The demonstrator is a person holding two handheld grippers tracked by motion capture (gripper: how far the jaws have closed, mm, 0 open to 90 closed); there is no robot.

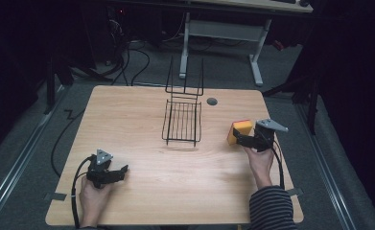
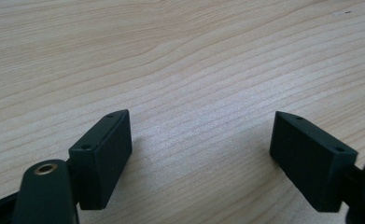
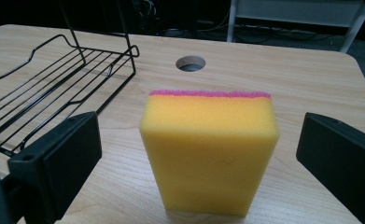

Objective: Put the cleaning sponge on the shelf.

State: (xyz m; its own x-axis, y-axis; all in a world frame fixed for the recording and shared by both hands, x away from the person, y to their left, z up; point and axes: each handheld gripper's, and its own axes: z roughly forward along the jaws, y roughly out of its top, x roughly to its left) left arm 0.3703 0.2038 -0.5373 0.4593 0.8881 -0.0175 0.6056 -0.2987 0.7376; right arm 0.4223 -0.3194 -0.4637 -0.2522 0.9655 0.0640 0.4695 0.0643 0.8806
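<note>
wooden table [image 1: 142, 143] with sponge [image 1: 239, 131], wire rack [image 1: 182, 122]

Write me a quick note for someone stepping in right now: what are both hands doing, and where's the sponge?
Left gripper: open, holding nothing, low over the table at its near left.
Right gripper: open, jaws either side of the sponge, not closed on it.
Sponge: standing on edge at the table's right, pink layer at the back.
Wire rack: mid-table, nothing in it.
Done: approach. Left: grip the sponge, probably move it to the rack.

One sponge [image 3: 210, 156], one wire rack [image 1: 182, 122], two hand-held grippers: left [image 1: 119, 172], right [image 1: 239, 137]
</note>
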